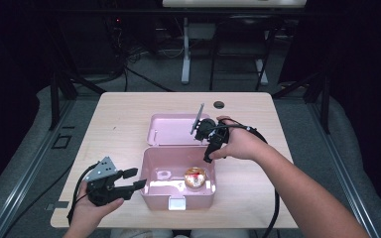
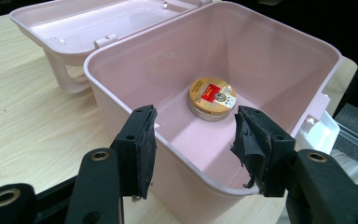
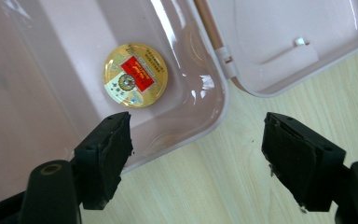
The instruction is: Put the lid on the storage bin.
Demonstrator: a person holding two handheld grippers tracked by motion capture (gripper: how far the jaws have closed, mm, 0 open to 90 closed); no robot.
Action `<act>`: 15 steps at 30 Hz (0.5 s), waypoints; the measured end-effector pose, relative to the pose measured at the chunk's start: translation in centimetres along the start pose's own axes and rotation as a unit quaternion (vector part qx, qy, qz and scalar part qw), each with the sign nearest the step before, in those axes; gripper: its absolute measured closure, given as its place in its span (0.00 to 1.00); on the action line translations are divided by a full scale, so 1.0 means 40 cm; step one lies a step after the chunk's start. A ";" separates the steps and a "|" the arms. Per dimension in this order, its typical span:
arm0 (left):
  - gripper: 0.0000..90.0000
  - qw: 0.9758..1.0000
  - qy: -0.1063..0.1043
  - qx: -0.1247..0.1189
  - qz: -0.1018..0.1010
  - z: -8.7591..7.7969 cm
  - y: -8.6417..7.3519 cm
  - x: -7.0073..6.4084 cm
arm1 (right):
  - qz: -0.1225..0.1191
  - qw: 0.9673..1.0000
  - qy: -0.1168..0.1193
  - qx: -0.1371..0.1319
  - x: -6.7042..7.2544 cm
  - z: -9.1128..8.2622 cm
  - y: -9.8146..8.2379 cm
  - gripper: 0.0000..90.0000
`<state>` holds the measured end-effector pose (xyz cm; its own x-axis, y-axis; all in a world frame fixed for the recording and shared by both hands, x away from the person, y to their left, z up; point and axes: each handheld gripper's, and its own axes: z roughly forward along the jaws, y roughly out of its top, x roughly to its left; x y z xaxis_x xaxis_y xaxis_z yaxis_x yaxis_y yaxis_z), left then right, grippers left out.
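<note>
— Dark curtains and stands are ringing a pale wooden worktop, and on it a pink plastic box is sitting with its lid lying flat behind it, hinged back. What is lying inside?

— One thing that I can make out clearly — a small round tin with a gold top and a red label, lying flat on the box floor, toward the right side as the person is facing it. Something pale is showing on the floor to its left in the high view; I cannot tell what it is.

— How is that tin likely to be handling?

— I am judging it light and rigid, metal by the look of it, with a smooth, glossy lid that is probably slippery. Squeezing across the rim from above seems the sounder hold — the low side wall is offering little to bite on. The box walls are standing tall around it, so any reach is having to come from straight overhead.

— And the two tools?

— The left gripper is hovering at the box's near left corner, jaws spread wide and holding nothing, one on each side of the wall without touching it. The right gripper is hanging over the far right rim near the hinge, jaws also gaping wide, empty.

— The box itself?

— Thin moulded plastic, probably light; a white latch is showing at its front.
</note>
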<state>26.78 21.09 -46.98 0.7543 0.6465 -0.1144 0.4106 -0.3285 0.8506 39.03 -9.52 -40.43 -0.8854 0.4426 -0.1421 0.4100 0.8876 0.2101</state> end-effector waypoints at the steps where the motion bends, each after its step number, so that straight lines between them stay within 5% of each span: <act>1: 0.53 1.000 0.000 0.001 0.001 0.000 0.000 0.000 | 0.015 1.000 -0.003 0.002 -0.008 0.007 -0.001 0.26; 15: 0.53 1.000 0.001 0.000 0.001 -0.001 0.000 0.002 | 0.062 0.998 -0.007 -0.014 -0.044 0.027 -0.001 0.28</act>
<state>26.80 21.18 -46.98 0.7538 0.6477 -0.1106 0.4088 -0.3306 0.8507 40.81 -10.18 -41.22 -0.8252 0.5507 -0.1259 0.5100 0.8221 0.2533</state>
